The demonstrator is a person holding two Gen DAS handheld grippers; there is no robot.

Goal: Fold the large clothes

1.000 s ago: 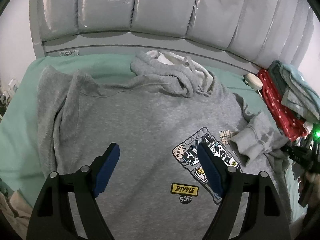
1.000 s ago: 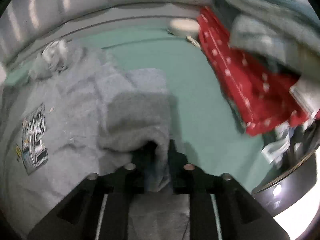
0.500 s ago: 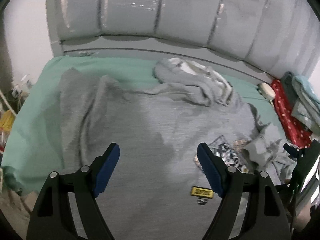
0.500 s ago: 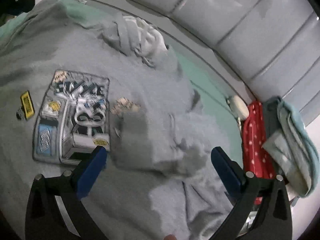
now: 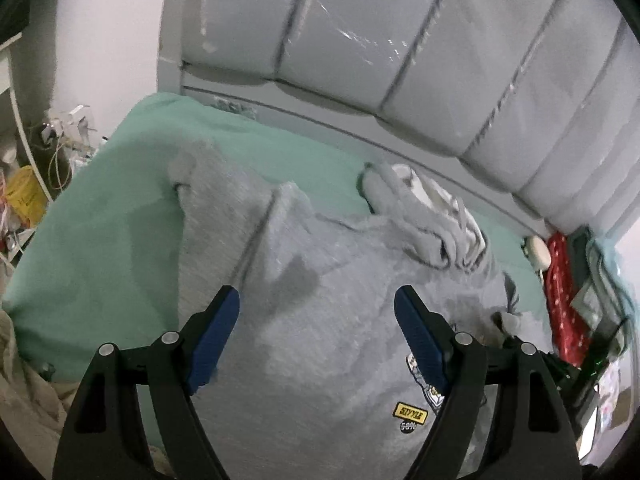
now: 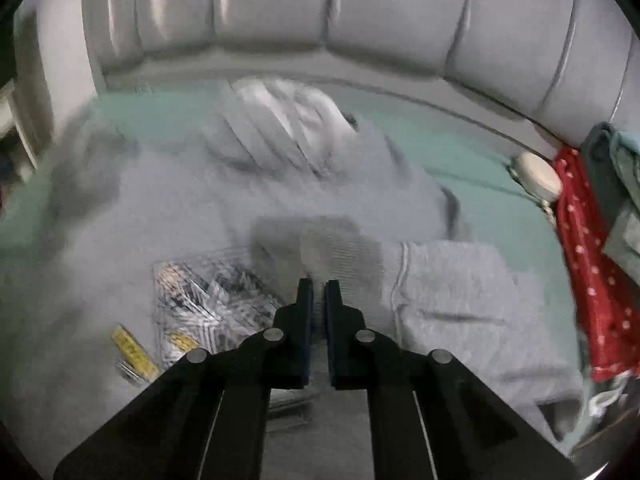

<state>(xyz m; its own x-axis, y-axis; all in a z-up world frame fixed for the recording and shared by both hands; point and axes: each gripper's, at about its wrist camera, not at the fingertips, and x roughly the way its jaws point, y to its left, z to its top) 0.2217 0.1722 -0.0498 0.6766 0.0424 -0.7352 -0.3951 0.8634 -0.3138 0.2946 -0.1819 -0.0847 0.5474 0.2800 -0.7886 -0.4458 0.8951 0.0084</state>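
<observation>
A grey hoodie (image 5: 320, 320) lies face up on the green bed sheet (image 5: 100, 232), hood (image 5: 420, 216) toward the headboard. My left gripper (image 5: 316, 300) hovers open over the chest, nothing between its blue pads; the hoodie's left sleeve (image 5: 216, 208) lies along the body ahead of it. In the right wrist view the hoodie (image 6: 160, 220) is blurred. Its right sleeve (image 6: 460, 292) is folded in across the body, the cuff (image 6: 344, 248) beside the chest print (image 6: 212, 300). My right gripper (image 6: 319, 282) is shut just short of the cuff, with no cloth pinched between the tips.
A padded grey headboard (image 5: 400, 40) runs along the far side. A red dotted cloth (image 6: 592, 260) and teal garments are piled at the right edge, with a small white object (image 6: 536, 176) beside them. Floor clutter (image 5: 24, 196) sits left of the bed.
The right gripper let go of the sleeve, opened wide, drew back and shut again empty. The left gripper, still open, swung left and rolled, so more of the bed's left side shows.
</observation>
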